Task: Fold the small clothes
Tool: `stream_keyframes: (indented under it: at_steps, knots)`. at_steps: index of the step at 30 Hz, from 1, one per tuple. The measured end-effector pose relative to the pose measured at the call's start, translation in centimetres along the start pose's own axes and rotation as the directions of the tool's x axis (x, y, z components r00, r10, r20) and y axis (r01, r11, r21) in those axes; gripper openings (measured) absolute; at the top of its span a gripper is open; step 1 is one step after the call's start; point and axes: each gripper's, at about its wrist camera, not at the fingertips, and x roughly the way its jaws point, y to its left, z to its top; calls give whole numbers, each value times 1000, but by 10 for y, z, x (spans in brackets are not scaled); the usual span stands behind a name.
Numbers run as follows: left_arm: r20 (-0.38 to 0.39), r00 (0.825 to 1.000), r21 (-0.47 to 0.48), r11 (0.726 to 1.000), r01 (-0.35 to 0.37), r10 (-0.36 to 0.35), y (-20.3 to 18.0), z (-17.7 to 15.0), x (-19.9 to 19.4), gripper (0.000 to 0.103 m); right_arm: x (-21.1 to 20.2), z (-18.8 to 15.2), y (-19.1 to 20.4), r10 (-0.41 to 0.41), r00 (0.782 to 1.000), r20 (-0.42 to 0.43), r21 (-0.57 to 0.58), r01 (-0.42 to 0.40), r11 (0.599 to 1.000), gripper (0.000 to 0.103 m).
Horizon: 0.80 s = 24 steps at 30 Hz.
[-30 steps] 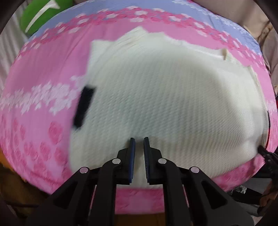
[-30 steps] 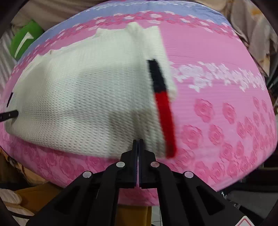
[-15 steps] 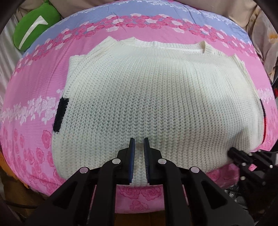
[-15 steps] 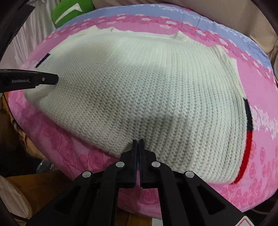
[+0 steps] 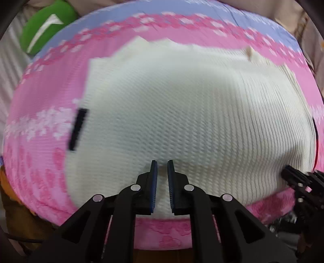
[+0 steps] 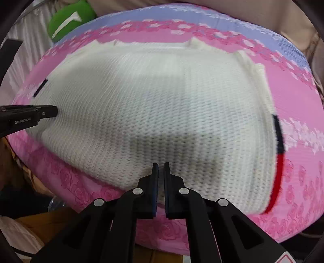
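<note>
A cream knit sweater lies flat on the pink rose-patterned cover; it also shows in the right wrist view. A black cuff stripe marks its left edge and a black and red stripe its right edge. My left gripper hovers over the sweater's near hem with its jaws slightly apart and nothing between them. My right gripper hovers over the near hem further right, jaws a narrow gap apart, empty. Each gripper shows at the edge of the other's view.
A green cushion lies at the far left beyond the cover, also in the right wrist view. A blue band of the cover runs along the back. The near edge of the cover drops off below the grippers.
The right gripper's jaws have parted from shut to a narrow gap. Both views shifted slightly over the sweater, which stays flat.
</note>
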Motion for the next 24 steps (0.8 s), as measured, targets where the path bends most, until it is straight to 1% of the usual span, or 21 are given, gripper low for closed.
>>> stream_keyframes:
  at_steps: [2, 3, 5, 6, 7, 8, 9, 10, 11, 12, 13, 14, 15, 17, 18, 20, 21, 23, 24]
  knots:
    - [33, 999, -44, 999, 2, -1, 7, 11, -11, 11, -15, 10, -12, -10, 999, 50, 63, 7, 998, 7]
    - [49, 999, -63, 998, 22, -19, 10, 22, -15, 11, -19, 18, -16, -7, 998, 69, 88, 1, 996, 9]
    - [72, 997, -68, 997, 41, -36, 7, 40, -17, 11, -19, 37, -21, 13, 995, 97, 111, -24, 994, 9]
    - [79, 996, -54, 998, 43, -39, 2, 52, -13, 12, -15, 48, -20, 17, 994, 104, 100, -28, 995, 9]
    - [78, 996, -33, 998, 50, -47, -5, 61, -8, 14, -6, 59, -18, 30, 995, 96, 74, -38, 997, 11]
    - [67, 997, -4, 999, 50, -49, -14, 69, 4, 17, 5, 66, -12, 37, 997, 73, 45, -40, 998, 11]
    - [51, 998, 10, 999, 37, -38, -20, 71, 15, 18, 21, 69, -10, 14, 999, 44, 14, -14, 1000, 10]
    - [30, 999, 20, 1000, 20, -20, -22, 73, 26, 18, 30, 69, -15, -10, 1000, 25, -1, 10, 1000, 4]
    - [19, 1000, 16, 1000, 18, -19, -19, 74, 32, 18, 31, 64, -27, 19, 999, 36, 13, -20, 1000, 3]
    - [33, 999, -11, 999, 36, -35, -10, 76, 30, 18, 26, 60, -41, 13, 999, 44, 42, -15, 999, 1]
    - [44, 999, -38, 999, 8, -7, 0, 77, 26, 18, 20, 55, -55, -19, 999, 42, 80, 16, 997, 0]
    - [47, 998, -59, 998, -35, 38, 12, 79, 23, 17, 11, 49, -70, -56, 998, 39, 116, 51, 992, 0]
    - [43, 997, -87, 994, -65, 69, 28, 82, 22, 17, 5, 46, -78, -85, 996, 39, 138, 79, 987, 0]
    - [44, 997, -149, 987, -63, 70, 46, 90, 19, 16, -10, 50, -86, -117, 992, 55, 157, 107, 982, 1]
    - [56, 997, -171, 984, -48, 58, 51, 98, 16, 16, -13, 58, -84, -111, 991, 72, 150, 99, 984, 11]
    - [80, 996, -159, 987, -20, 33, 42, 118, 14, 16, -16, 81, -73, -77, 991, 110, 119, 64, 991, 12]
    - [84, 996, -146, 989, 0, 13, 33, 128, 14, 16, -13, 98, -65, -47, 991, 128, 102, 34, 994, 12]
    - [84, 995, -95, 994, 53, -45, 7, 144, 20, 16, 3, 128, -44, 38, 991, 126, 52, -45, 998, 12]
    - [76, 995, -64, 996, 63, -58, -9, 148, 23, 17, 12, 139, -31, 61, 991, 117, 12, -63, 998, 12]
